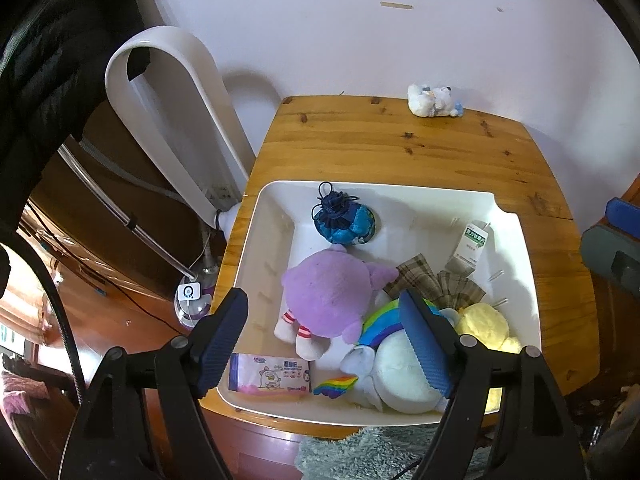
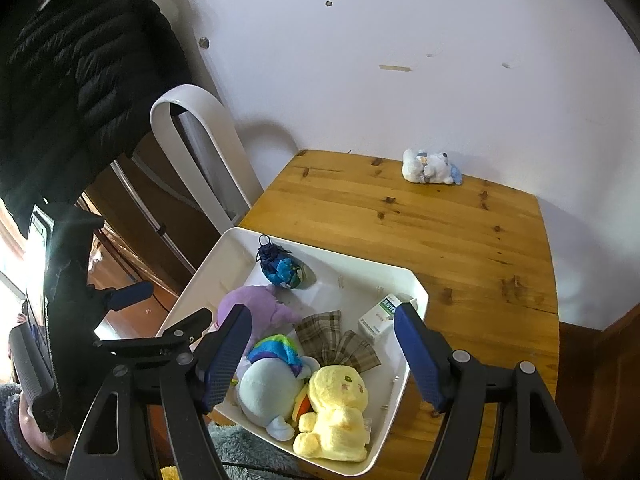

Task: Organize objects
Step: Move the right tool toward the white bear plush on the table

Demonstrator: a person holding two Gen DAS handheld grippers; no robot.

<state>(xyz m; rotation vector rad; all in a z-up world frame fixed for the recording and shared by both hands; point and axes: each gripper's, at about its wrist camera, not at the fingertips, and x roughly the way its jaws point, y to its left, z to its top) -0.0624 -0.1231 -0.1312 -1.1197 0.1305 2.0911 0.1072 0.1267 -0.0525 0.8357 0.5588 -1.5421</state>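
Both my claws, left gripper (image 1: 324, 344) and right gripper (image 2: 322, 354), hang apart and empty over the white plastic bin (image 1: 516, 240) at the wooden table's (image 1: 400, 148) near edge, since only the small white-and-blue plush toy (image 1: 434, 101) at the far edge is unsorted.

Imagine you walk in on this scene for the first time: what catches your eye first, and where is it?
The white plastic bin at the near edge of the wooden table draws the eye, crammed with a purple plush toy, a yellow plush toy and a rainbow-maned white plush. Alone by the far wall lies a small white-and-blue plush.
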